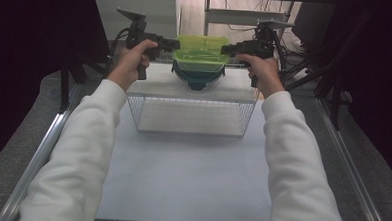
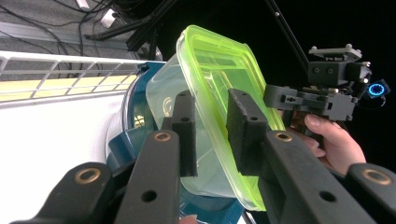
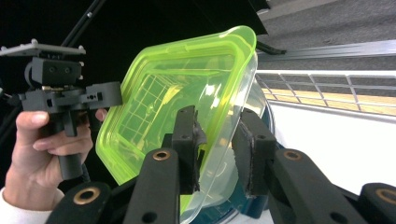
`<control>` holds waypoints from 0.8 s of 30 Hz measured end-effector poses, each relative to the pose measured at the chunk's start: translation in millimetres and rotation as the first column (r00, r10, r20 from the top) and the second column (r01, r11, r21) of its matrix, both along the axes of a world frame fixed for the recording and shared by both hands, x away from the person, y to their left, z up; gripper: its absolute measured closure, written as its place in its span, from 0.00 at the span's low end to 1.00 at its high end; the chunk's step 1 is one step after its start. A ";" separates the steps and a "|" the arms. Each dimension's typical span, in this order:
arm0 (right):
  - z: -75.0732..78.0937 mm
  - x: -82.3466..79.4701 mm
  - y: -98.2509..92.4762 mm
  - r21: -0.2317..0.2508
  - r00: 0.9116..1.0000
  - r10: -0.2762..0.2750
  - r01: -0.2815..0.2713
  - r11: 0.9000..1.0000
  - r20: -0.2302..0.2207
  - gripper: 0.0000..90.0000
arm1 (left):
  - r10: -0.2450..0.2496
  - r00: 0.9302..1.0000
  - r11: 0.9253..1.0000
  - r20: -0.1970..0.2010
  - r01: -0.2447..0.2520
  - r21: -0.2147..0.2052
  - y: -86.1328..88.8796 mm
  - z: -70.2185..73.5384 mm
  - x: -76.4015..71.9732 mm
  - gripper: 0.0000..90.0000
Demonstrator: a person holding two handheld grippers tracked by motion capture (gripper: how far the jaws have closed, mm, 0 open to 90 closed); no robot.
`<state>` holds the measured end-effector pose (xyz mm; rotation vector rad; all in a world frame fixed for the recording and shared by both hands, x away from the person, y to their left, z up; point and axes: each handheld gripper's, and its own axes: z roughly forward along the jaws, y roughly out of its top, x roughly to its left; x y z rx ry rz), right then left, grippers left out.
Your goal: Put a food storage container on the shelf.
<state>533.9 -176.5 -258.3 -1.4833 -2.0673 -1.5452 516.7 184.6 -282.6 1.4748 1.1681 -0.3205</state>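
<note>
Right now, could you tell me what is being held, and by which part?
Cannot tell: the left gripper and right gripper straddle opposite rims of the green-lidded container.

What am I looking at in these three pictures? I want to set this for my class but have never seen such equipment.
A person at a white table holds a hand-operated claw in each hand: the left claw and the right claw. One picture is taken from above the person; the other two come from small cameras riding on each claw, looking along its black jaws. Between them the claws carry a clear food container with a yellow-green lid, each straddling one end of its rim. Under it is a dark blue bowl-like thing. A white wire basket stands on the table just in front.
</note>
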 end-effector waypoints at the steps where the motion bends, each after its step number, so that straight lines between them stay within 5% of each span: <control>1: -0.6 0.9 -0.2 0.005 1.000 0.002 -0.002 1.000 -0.003 0.79 | -0.003 1.000 1.000 -0.001 0.003 0.000 0.2 0.0 0.0 0.82; 7: -2.6 2.3 -0.1 0.017 1.000 0.006 -0.006 1.000 -0.009 0.75 | 0.011 1.000 0.999 0.020 -0.012 0.040 -1.1 -1.9 1.3 0.74; 10: -4.3 3.1 0.3 -0.011 1.000 -0.015 0.015 1.000 0.010 0.54 | 0.050 0.996 0.997 0.068 -0.054 0.056 1.3 0.7 -2.1 0.59; 14: -1.1 -0.7 -4.6 0.025 0.997 -0.037 0.035 0.999 0.067 0.43 | 0.079 0.989 0.994 0.123 -0.088 0.064 6.8 8.5 -9.9 0.43; 15: 3.7 -7.1 -9.1 0.029 0.992 -0.043 0.040 0.999 0.122 0.39 | 0.077 0.985 0.993 0.153 -0.089 0.077 10.3 12.2 -17.4 0.40; 20: 13.1 -34.3 -27.4 -0.001 0.968 -0.017 0.018 1.000 0.250 0.36 | 0.087 0.971 0.987 0.223 -0.114 0.112 16.7 15.1 -41.7 0.33; 21: 13.1 -34.3 -27.4 -0.001 0.968 -0.017 0.018 1.000 0.250 0.36 | 0.086 0.966 0.987 0.245 -0.116 0.110 19.7 14.4 -51.5 0.33; 24: 7.8 -66.8 -45.8 -0.032 0.948 0.025 -0.015 0.999 0.317 0.35 | 0.074 0.944 0.977 0.323 -0.133 0.165 26.3 7.5 -86.9 0.31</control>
